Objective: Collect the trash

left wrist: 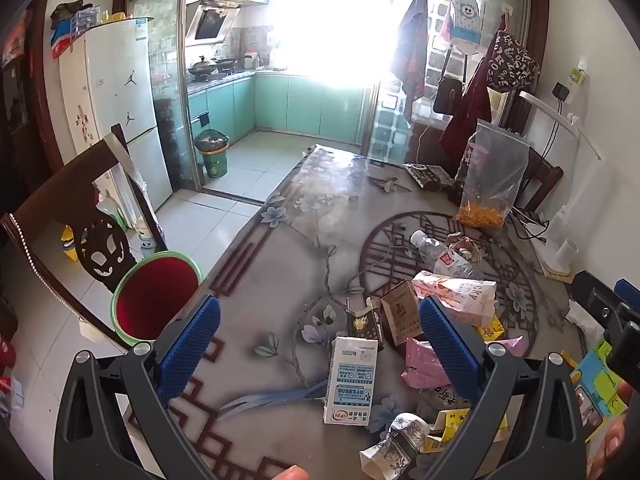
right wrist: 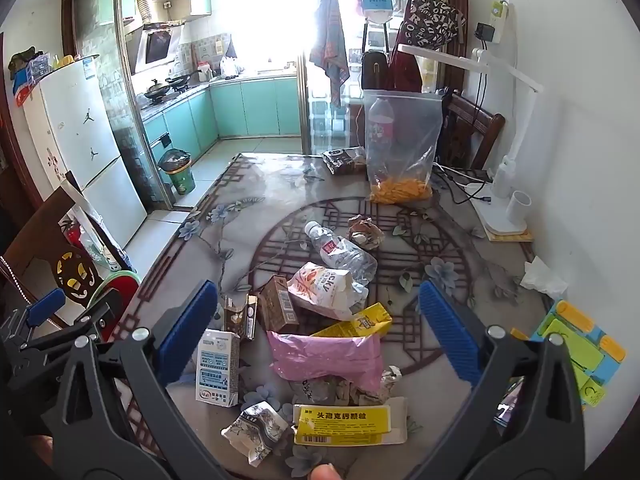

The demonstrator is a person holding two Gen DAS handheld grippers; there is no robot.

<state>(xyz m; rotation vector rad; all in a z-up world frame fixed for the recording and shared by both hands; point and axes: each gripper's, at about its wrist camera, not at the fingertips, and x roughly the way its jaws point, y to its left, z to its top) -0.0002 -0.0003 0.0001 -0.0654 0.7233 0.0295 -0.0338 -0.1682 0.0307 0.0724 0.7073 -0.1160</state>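
Observation:
Trash lies scattered on the patterned table (left wrist: 304, 216): a white milk carton (left wrist: 352, 380) (right wrist: 218, 366), a pink plastic bag (right wrist: 328, 354) (left wrist: 424, 364), a crushed clear bottle (right wrist: 340, 250) (left wrist: 444, 256), a white snack wrapper (right wrist: 324, 288) (left wrist: 460, 292), a brown box (right wrist: 278, 304) (left wrist: 400, 312), and a yellow medicine box (right wrist: 344, 424). A red bin with a green rim (left wrist: 154, 298) (right wrist: 116, 292) stands beside the table's left edge. My left gripper (left wrist: 320, 340) hovers open over the carton, touching nothing. My right gripper (right wrist: 318, 330) is open above the pink bag.
A zip bag with orange snacks (right wrist: 402, 148) and a dark packet (right wrist: 344, 160) stand at the table's far end. A white lamp base and cup (right wrist: 512, 208), a tissue (right wrist: 542, 278) and coloured blocks (right wrist: 576, 344) sit on the right. A dark wooden chair (left wrist: 80, 216) stands at left.

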